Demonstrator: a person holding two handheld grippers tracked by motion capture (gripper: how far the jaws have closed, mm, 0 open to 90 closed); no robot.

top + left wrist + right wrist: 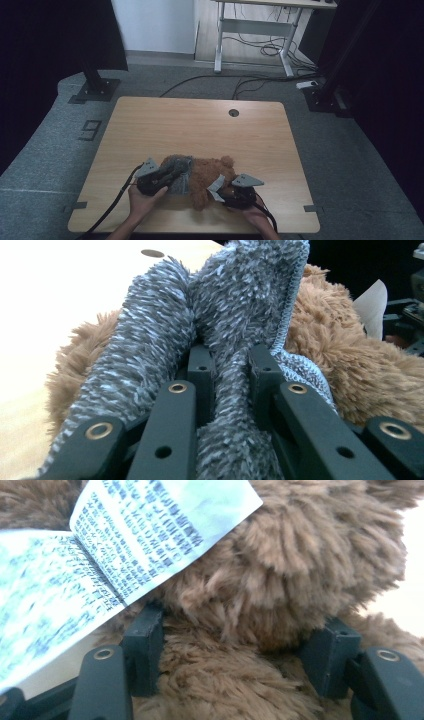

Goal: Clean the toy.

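- Surroundings: wooden worktop (pixel 200 125) with rounded corners and a round cable hole (pixel 233 112) near its far edge; grey carpet around it, with a white-legged desk (pixel 255 30) and loose cables beyond; dark stands at both far sides; the far part of the worktop lies bare, nothing stands between the hand-held grippers and the toy.
- Task's things: a brown plush toy (pixel 212 175) lies on the near middle of the worktop, with a grey cloth (pixel 179 172) draped against its left side, touching it.
- Materials: toy is long-pile brown fur, rounded and lumpy; cloth is shaggy grey-and-white microfibre with a stitched pale-blue hem (pixel 290 305); a white paper-like label (pixel 150 525) printed in small dark text sticks out of the toy's right side, folded into two leaves.
- Orientation: toy's long axis runs roughly left to right across the worktop; which end is the head I cannot tell.
- Left hand-held gripper (pixel 172 175): jaws clamped on a fold of the grey cloth, which bunches up between the pads (pixel 202 372).
- Right hand-held gripper (pixel 222 190): jaws part-way apart, straddling a bulge of brown fur; pads (pixel 145 645) touch the pile on both sides, label just above the left pad; whether they truly pinch it I cannot tell.
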